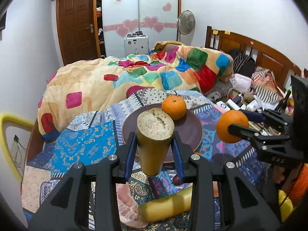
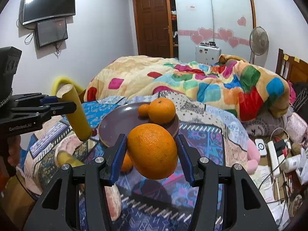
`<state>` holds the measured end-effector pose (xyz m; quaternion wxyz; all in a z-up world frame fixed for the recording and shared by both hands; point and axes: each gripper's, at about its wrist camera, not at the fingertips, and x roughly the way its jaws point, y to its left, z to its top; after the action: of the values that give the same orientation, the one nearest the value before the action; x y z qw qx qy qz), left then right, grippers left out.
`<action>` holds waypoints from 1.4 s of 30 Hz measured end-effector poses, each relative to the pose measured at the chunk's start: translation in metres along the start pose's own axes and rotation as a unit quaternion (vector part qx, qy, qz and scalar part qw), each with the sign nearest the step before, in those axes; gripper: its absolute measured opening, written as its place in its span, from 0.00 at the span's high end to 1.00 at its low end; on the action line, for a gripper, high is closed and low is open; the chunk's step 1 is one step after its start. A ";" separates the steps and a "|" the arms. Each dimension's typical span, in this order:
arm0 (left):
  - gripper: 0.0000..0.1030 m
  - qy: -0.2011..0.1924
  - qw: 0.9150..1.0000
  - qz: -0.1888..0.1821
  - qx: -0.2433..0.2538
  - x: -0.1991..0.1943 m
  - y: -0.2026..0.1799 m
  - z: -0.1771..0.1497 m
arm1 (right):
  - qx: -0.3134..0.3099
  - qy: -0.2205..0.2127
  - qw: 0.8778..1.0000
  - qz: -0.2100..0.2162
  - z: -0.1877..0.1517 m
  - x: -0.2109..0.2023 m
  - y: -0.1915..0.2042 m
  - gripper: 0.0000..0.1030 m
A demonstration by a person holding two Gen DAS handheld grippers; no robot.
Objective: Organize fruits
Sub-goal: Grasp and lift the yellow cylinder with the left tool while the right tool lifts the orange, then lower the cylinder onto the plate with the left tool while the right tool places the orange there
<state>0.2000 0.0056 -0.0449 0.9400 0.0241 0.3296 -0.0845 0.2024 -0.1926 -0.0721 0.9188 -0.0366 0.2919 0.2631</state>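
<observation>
Two round oranges [image 2: 161,110] already sat on the brown plate [image 2: 115,123], while the left gripper [image 1: 154,144] squeezed a cut yellow stick [image 1: 154,138], the right gripper [image 2: 152,152] squeezed a big orange [image 2: 153,151], and another yellow stick [image 1: 165,206] lay near on the bed.

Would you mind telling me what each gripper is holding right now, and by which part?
The left gripper clamps the yellow sugarcane piece around its middle, sides pinched. The right gripper clamps the large orange across its widest part.
</observation>
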 end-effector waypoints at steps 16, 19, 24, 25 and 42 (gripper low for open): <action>0.65 0.036 0.998 -0.043 -0.020 0.061 0.007 0.021 | -0.013 0.009 1.000 -0.015 0.017 0.046 -0.004 0.53; 0.65 0.043 0.998 -0.037 -0.018 0.073 0.010 0.024 | -0.018 0.017 1.000 -0.017 0.019 0.058 -0.005 0.53; 0.65 0.052 0.997 -0.043 -0.037 0.092 0.025 0.029 | -0.026 0.036 0.999 -0.017 0.020 0.077 -0.004 0.53; 0.65 0.055 0.997 -0.045 -0.040 0.094 0.026 0.031 | -0.029 0.040 0.999 -0.019 0.019 0.080 -0.004 0.53; 0.66 0.080 0.996 -0.021 -0.046 0.142 0.037 0.044 | -0.052 0.046 0.997 -0.018 0.020 0.094 0.003 0.53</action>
<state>0.3422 0.0171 -0.0996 0.9088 -0.0198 0.4076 -0.0864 0.2764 -0.1422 -0.1076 0.9059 -0.1018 0.3190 0.2593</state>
